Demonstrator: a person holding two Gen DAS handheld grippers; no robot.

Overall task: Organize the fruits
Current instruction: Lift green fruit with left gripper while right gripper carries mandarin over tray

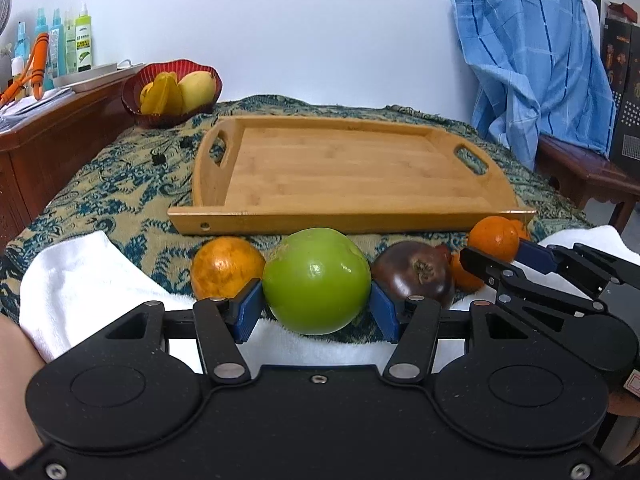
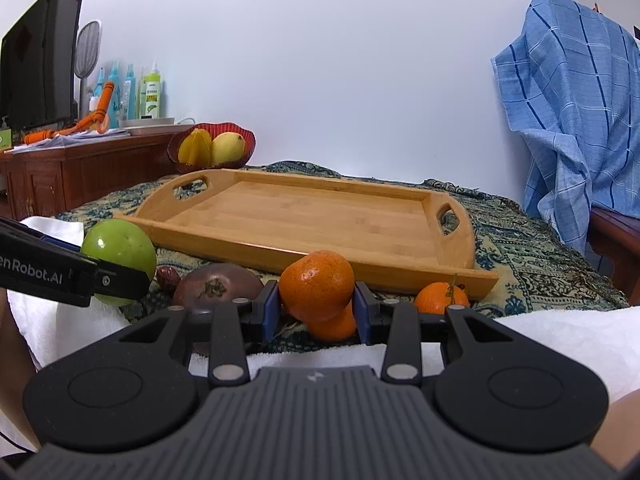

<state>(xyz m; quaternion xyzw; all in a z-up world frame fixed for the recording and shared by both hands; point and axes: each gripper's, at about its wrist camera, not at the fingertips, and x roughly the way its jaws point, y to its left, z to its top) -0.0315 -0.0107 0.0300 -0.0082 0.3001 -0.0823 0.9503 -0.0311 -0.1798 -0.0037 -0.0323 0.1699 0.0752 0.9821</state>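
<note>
My left gripper [image 1: 316, 310] is shut on a green apple [image 1: 317, 280], its blue pads against both sides. An orange-yellow fruit [image 1: 226, 266] lies left of the apple and a dark purple fruit [image 1: 414, 272] right of it. My right gripper [image 2: 316, 308] is shut on an orange tangerine [image 2: 316, 282], held just above another tangerine [image 2: 334, 326]. A third tangerine [image 2: 440, 298] lies to the right. The green apple [image 2: 120, 256] and the purple fruit [image 2: 216, 286] also show in the right wrist view. The empty bamboo tray [image 1: 400, 216] lies just behind the fruits.
A red bowl [image 1: 132, 96] with yellow fruits stands at the back left of the patterned cloth [image 1: 120, 184]. White towels [image 1: 80, 272] lie along the near edge. A wooden cabinet [image 1: 60, 136] with bottles stands left. A chair draped in blue cloth [image 1: 532, 52] stands right.
</note>
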